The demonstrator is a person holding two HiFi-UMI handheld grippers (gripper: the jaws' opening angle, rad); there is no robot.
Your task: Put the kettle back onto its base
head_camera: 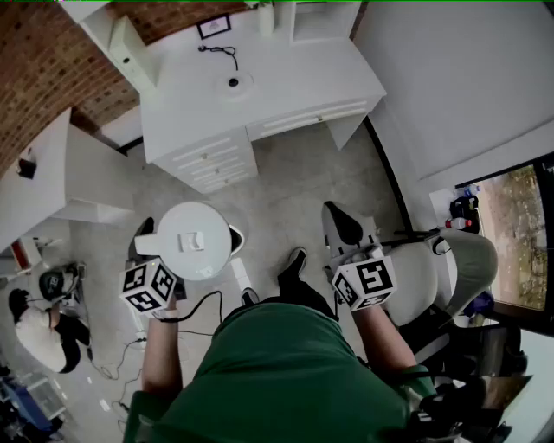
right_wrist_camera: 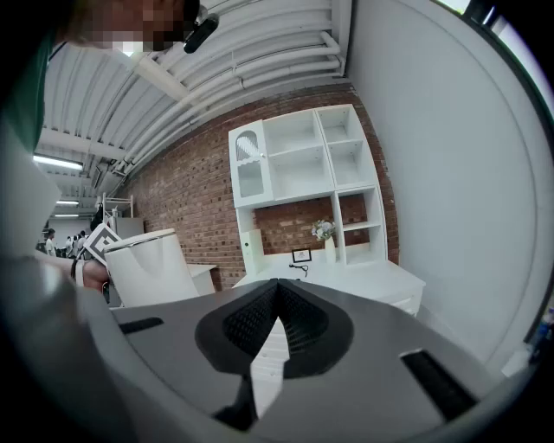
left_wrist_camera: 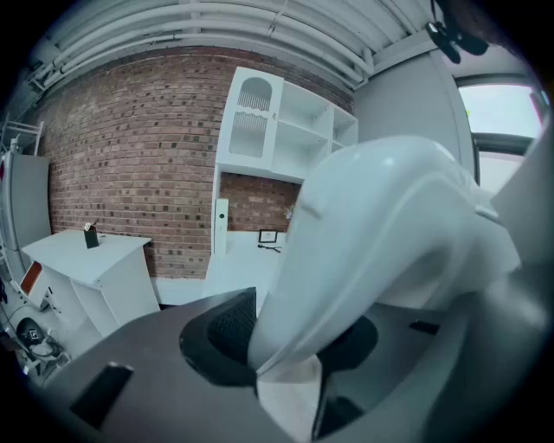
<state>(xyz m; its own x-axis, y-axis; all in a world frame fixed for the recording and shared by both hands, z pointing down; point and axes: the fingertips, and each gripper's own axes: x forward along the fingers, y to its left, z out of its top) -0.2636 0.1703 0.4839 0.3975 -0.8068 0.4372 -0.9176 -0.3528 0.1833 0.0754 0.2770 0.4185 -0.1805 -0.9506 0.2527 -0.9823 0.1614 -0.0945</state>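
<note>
A white kettle [head_camera: 195,238] hangs in the air above the floor, seen from above with its lid up. My left gripper [head_camera: 160,264] is shut on its handle, and in the left gripper view that white handle [left_wrist_camera: 389,234] fills the space between the dark pads [left_wrist_camera: 229,333]. The round white base [head_camera: 234,84] lies on the white desk [head_camera: 294,73] ahead, its black cord [head_camera: 221,52] running toward the wall. My right gripper [head_camera: 344,227] is level at the right, shut with nothing in it [right_wrist_camera: 277,320]. The kettle [right_wrist_camera: 151,264] shows at the left of the right gripper view.
The desk has drawers [head_camera: 212,164] on its near side and a small framed picture [head_camera: 214,26] at the back. A white side table [head_camera: 52,173] stands at the left. A seated person [head_camera: 39,324] is at the lower left, and cables [head_camera: 203,303] lie on the floor.
</note>
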